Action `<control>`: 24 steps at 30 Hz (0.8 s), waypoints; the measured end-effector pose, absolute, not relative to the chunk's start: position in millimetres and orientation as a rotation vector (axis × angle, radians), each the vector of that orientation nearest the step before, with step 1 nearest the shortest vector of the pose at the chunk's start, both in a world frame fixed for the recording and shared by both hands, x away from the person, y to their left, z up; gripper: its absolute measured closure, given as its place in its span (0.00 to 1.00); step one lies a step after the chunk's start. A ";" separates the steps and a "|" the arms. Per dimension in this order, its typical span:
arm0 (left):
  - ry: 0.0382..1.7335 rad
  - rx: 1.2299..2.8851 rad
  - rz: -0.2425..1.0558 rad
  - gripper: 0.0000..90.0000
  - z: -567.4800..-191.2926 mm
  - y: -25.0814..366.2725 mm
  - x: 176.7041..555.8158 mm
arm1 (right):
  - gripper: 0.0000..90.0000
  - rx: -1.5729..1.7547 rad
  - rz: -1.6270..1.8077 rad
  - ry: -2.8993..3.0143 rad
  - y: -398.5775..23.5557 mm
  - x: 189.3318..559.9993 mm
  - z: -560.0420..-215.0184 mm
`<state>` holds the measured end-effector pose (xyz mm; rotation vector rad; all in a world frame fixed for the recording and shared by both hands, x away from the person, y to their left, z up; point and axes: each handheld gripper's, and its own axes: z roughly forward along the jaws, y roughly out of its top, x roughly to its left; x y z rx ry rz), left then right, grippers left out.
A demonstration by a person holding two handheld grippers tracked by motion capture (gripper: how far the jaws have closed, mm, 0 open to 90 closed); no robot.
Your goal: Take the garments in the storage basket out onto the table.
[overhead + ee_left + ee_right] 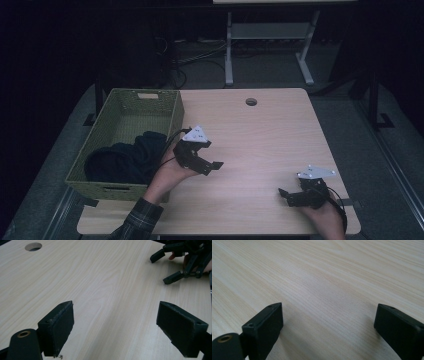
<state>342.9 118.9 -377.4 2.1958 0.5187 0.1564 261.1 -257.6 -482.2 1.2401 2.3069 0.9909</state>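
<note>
Looking down from the high view, a light wooden table [260,140] carries a green woven basket [172,117] at its left edge, with a dark bundled cloth [127,157] lying inside the basket's near half. The left gripper [212,166] sits just right of the basket, clear of the cloth, jaws parted over bare wood. The right gripper [286,196] rests near the table's front right corner, well apart from basket and cloth, jaws also parted. A round hole [251,102] marks the table's far side. From the left gripper view, the left gripper [115,327] stands wide with nothing between its jaws; the right gripper [166,267] shows farther off, spread open, and the hole [33,246] lies top left. From the right gripper view, the right gripper [328,327] stands wide over bare tabletop [324,277], holding nothing.
</note>
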 end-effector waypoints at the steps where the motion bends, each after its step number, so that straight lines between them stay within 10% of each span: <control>1: 0.519 2.192 0.157 0.16 -377.0 119.9 343.7 | 0.09 1.241 0.991 2.307 -257.5 261.1 -482.2; 24: 0.515 2.170 0.161 0.16 -347.3 146.7 353.3 | 0.09 1.242 0.992 2.306 -257.4 261.1 -482.2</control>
